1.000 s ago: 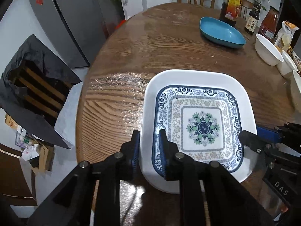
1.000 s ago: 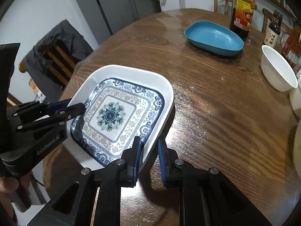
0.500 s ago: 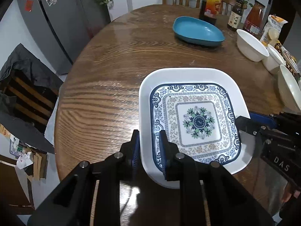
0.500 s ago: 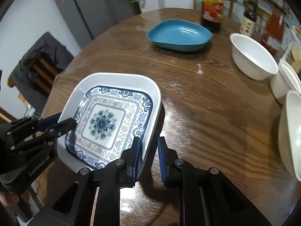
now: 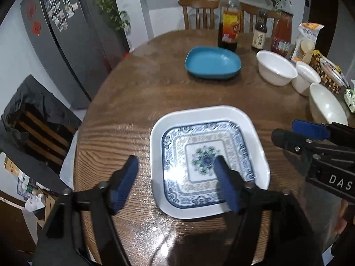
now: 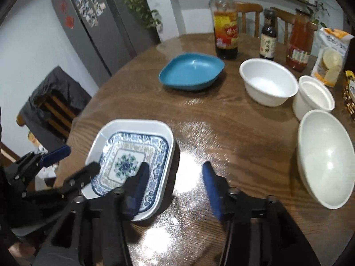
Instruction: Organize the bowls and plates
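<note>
Both grippers have let go of the square white plate with the blue floral pattern (image 5: 208, 159) since a second ago, when each was pinched on one of its rims, and both have lifted back from it, so the cameras now take in more of the round brown wooden table (image 5: 142, 102). The plate lies flat near the table's near edge.

From the left wrist view, the left gripper (image 5: 176, 177) points steeply down, its jaws opening and already wide; the plate's left rim lies below and between them, with neither blue pad pressing on it. One pad hangs over bare wood, the other over the patterned centre. The right gripper (image 6: 174, 180) also tilts down, jaws opening to a middling gap, one pad over the plate's right-hand part and the other over bare table; nothing is gripped.

Beyond the plate a broad stretch of bare wood runs to the teal shallow dish (image 5: 213, 63), well apart from it. To the right stand a white round bowl (image 6: 268, 81), a smaller white cup-shaped bowl (image 6: 314, 96) just beside it, and a large off-white bowl (image 6: 325, 157) near the table's right edge. Three sauce bottles, the tallest a dark bottle with a yellow-red label (image 6: 225, 24), line the far edge behind the dish, with a snack bag (image 6: 331, 55) at the right. A grey fridge (image 5: 64, 28) stands off to the left, past the table's edge.
</note>
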{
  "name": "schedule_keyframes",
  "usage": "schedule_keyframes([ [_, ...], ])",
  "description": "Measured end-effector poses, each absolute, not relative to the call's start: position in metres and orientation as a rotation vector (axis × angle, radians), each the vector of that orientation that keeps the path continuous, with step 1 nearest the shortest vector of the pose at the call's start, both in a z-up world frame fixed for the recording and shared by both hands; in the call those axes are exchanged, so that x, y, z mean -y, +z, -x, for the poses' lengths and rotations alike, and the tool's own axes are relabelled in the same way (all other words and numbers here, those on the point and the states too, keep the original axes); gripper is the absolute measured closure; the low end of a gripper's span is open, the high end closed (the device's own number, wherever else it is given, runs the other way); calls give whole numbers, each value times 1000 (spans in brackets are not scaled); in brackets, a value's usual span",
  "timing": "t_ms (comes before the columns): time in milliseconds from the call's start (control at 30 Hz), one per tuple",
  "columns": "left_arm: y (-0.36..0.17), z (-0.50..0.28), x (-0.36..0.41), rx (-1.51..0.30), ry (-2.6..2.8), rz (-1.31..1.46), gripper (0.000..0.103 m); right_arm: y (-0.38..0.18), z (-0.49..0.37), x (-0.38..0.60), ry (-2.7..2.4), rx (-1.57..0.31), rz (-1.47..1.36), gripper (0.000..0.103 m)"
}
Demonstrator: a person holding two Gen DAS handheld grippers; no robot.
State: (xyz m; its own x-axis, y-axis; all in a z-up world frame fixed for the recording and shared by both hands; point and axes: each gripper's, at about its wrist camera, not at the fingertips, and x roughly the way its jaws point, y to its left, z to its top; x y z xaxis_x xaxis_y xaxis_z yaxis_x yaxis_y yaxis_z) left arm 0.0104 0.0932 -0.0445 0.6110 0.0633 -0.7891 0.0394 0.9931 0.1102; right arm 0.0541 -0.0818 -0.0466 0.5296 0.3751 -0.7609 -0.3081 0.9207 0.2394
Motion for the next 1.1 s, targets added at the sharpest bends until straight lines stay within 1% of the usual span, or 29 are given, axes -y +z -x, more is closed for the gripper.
schedule_keyframes([
  [67, -36, -8, -89, -891, 9, -120, 22, -40, -53, 88, 405, -912, -94, 46],
  [200, -24, -7, -78, -867, -3, -122, 16, -31, -51, 100, 397, -892, -119, 43],
  [267, -21, -5, -75, -856, -7, -123, 7, -27, -51, 103, 390, -881, -127, 38],
  [367, -17, -3, -71, -843, -11, -124, 4, -24, -51, 113, 383, -876, -140, 37],
  [533, -13, -11, -73, -854, -24, -64, 2, -20, -50, 130, 371, -879, -162, 37],
  [733, -1, -32, -78, -856, -20, 6, 2, 0, -55, 154, 345, -848, -182, 37],
  [933, 16, -77, -83, -852, -24, 76, 2, 27, -74, 166, 340, -820, -186, 37],
  [1100, 17, -128, -86, -871, -29, 90, 3, 42, -96, 163, 341, -805, -180, 35],
])
